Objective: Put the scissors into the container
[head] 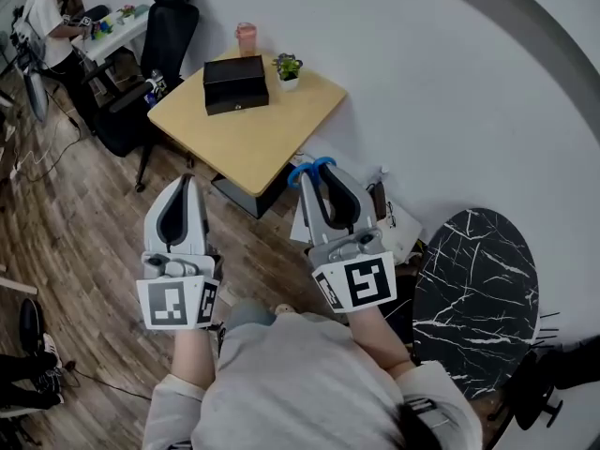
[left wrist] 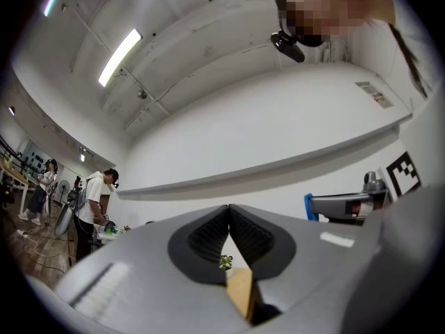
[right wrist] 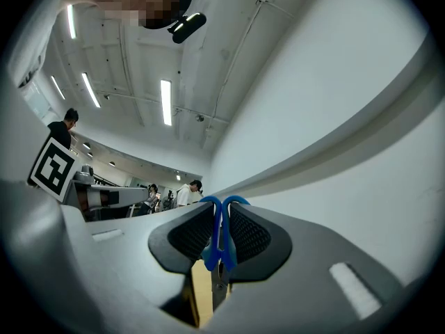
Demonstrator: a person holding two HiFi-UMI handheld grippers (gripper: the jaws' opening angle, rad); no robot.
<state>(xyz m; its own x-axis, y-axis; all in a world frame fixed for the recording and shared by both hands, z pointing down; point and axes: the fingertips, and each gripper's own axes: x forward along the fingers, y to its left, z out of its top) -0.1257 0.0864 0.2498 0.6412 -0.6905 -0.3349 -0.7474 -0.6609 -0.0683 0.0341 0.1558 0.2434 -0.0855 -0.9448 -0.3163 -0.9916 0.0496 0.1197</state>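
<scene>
Wood floor (head: 75,223), scissors (right wrist: 217,234) pinched between right fingers (right wrist: 251,235)

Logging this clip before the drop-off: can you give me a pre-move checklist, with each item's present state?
1. Blue-handled scissors clamped in right gripper: ok.
2. Left gripper shut with nothing in it: ok.
3. Black rectangular box on light wooden table open to receive: not ok, the lid looks shut.
4. Scissors over the box: not ok, in the head view they sit at the table's near edge.
5. Pink cup and small potted plant off the box lid: ok.
</scene>
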